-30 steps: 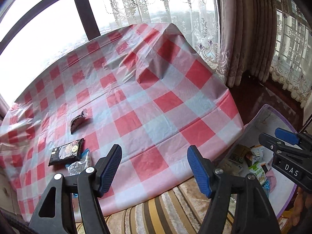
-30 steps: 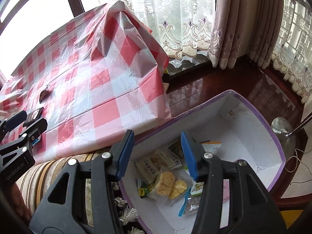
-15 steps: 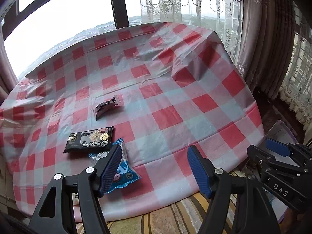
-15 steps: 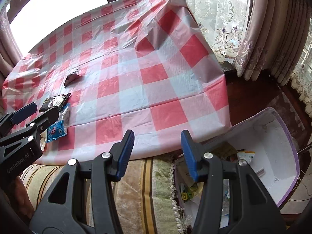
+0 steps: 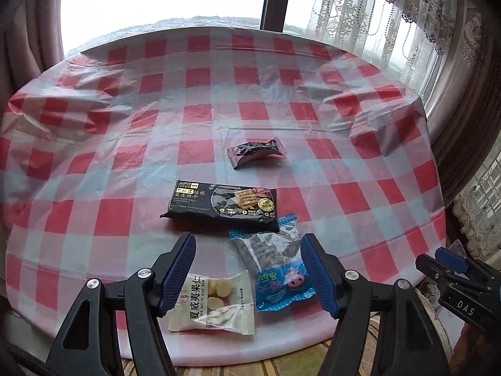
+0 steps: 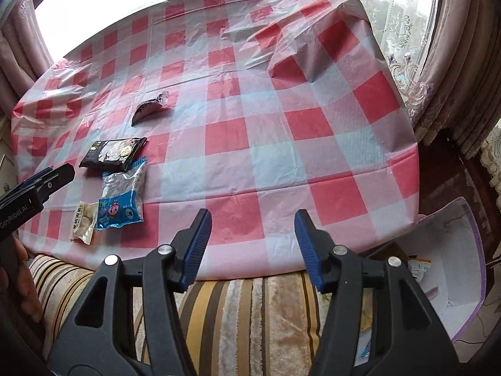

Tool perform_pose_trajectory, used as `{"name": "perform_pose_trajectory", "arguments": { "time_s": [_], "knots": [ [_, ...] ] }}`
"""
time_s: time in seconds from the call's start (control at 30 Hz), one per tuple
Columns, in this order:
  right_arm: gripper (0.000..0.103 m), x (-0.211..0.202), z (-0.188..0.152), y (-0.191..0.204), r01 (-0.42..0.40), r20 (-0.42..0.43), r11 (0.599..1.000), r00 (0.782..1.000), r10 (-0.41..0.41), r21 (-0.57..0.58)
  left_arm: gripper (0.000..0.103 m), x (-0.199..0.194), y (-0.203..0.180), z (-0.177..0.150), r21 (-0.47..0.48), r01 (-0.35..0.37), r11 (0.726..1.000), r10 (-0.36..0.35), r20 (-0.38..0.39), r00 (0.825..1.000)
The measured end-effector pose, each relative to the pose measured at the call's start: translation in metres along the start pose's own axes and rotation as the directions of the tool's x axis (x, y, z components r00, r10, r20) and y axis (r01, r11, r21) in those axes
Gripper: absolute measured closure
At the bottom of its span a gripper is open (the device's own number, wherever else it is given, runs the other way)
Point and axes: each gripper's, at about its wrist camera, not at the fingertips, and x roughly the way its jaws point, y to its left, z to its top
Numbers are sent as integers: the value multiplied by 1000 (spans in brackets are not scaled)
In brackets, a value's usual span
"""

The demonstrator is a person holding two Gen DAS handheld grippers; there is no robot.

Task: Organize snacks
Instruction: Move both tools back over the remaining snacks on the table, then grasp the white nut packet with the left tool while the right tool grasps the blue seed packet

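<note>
Snacks are lying in a loose cluster on the near left part of the bench (image 5: 360,188), which is wearing a red-and-white checked cloth. Farthest back, a small dark wrapper (image 5: 256,153) is sitting alone, its long axis running roughly across the left wrist view. Nearer, a black cracker pack (image 5: 220,205) is lying flat, its long side also across the view, its right end touching a blue seed packet (image 5: 275,269). That packet is pointing its length from the far side toward the near edge (slightly slanted). Just beside it on the left, a white nut packet (image 5: 216,304) is resting near the bench's edge.

The left gripper (image 5: 249,269) is hovering above these two nearest packets with its jaws apart, gripping nothing. The right gripper (image 6: 252,246) is hanging over the bench's near edge, its jaws opening with nothing between them. Right of the bench, a white box (image 6: 454,250) is standing lower down, holding some packets.
</note>
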Motion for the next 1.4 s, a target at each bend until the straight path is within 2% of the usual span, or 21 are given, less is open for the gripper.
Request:
{"name": "perform_pose_trajectory", "arguments": {
  "time_s": [0.23, 0.47, 0.67, 0.9, 1.0, 1.13, 1.3, 1.4],
  "knots": [
    [34, 17, 9, 38, -55, -43, 994, 998, 51, -96, 33, 14, 35, -3, 11, -35, 999, 36, -58, 998],
    [32, 37, 16, 94, -108, -80, 970, 993, 92, -220, 33, 18, 69, -8, -44, -61, 997, 57, -88, 994],
    [29, 52, 21, 131, -142, -109, 946, 987, 115, -291, 33, 14, 83, -17, -82, -20, 996, 10, -117, 993],
    [29, 75, 27, 158, -140, -143, 932, 985, 97, -334, 32, 10, 84, -27, -70, 35, 997, -46, -164, 985],
    [29, 81, 31, 161, -128, -145, 934, 986, 83, -335, 28, 9, 79, -31, -25, 41, 999, -45, -192, 980],
    [29, 85, 34, 162, -118, -140, 936, 987, 75, -332, 22, 8, 66, -38, 89, 41, 995, -20, -233, 972],
    [29, 92, 40, 160, -121, -143, 943, 987, 79, -311, 21, 16, 54, -46, 201, 33, 979, 25, -278, 960],
    [24, 95, 42, 159, -114, -141, 946, 987, 74, -304, 21, 27, 44, -47, 275, 24, 961, 59, -290, 955]
  ]
}}
